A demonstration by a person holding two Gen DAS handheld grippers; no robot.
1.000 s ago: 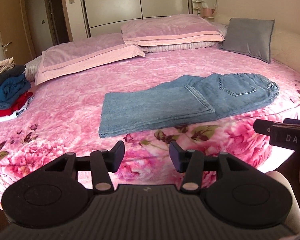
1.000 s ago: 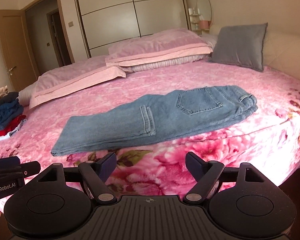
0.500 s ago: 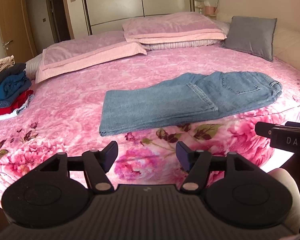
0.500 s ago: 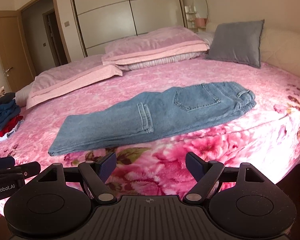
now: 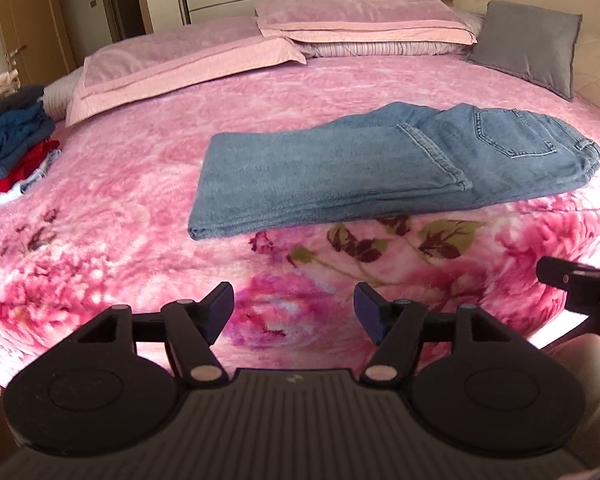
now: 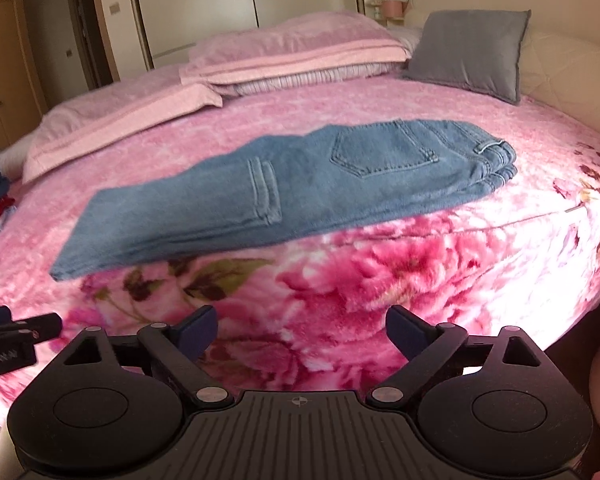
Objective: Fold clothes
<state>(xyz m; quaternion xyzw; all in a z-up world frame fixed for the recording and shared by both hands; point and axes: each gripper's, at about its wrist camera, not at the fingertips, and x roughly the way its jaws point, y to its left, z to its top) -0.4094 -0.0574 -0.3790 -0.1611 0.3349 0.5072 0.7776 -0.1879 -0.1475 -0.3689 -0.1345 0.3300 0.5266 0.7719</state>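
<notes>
left wrist view has the folded blue denim jeans [image 5: 380, 172] lying flat mid-bed on the pink floral blanket [image 5: 120, 200], left gripper [image 5: 294, 312] and right gripper [image 6: 302, 330] both gaping, empty, short of it; heavy, floppy denim, likely best pinched at the folded left end.

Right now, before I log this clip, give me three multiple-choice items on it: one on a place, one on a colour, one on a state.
1. Where does the clothes pile lie relative to the jeans in the left wrist view?
A. left
B. right
C. on top of them
2. What colour is the upright cushion?
A. red
B. grey
C. green
3. What state are the left claw and right claw in?
A. both open, empty
B. both shut on denim
C. one holds a pillow

Answers: 1 A, pile at bed's left edge. 2 B, grey fabric. 3 A, bedspread shows between fingers.
</notes>
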